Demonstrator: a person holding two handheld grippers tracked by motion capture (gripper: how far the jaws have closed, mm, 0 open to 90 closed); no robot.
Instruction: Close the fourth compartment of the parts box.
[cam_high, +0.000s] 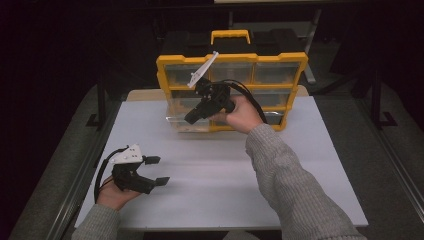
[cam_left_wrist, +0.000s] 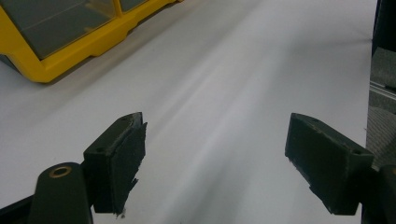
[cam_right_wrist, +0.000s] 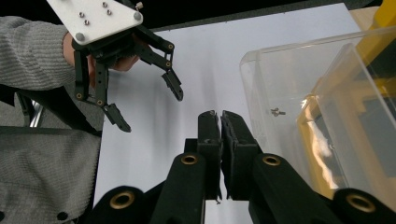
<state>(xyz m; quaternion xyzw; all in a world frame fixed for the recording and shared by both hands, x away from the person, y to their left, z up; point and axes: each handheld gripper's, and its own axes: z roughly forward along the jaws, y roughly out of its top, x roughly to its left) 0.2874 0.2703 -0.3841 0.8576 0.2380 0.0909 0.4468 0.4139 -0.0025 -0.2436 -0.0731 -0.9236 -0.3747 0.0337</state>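
My landmark is the yellow organizer case (cam_high: 232, 90), standing upright at the far edge of the white table (cam_high: 280, 185) with its handle on top; everything else I place against it. A clear plastic drawer (cam_high: 187, 117) sticks out of the case's lower left corner toward me, and in the right gripper view the same drawer (cam_right_wrist: 299, 84) sits just to the side of my jaws, a small screw (cam_right_wrist: 277, 112) lying on its floor. My right gripper (cam_high: 192, 117) hovers at the front of that drawer, its jaws pressed together with nothing pinched between them (cam_right_wrist: 220, 119). My left gripper (cam_high: 157, 171) rests well away from the case, near my own edge of the table, jaws spread wide over bare surface (cam_left_wrist: 215, 154). I judge the step in hand to be working that drawer, either pulling it free or reaching for the screw inside. Next I would need to spread the right jaws again, bring them over the drawer wall and down around the screw, which is tiny and may slip
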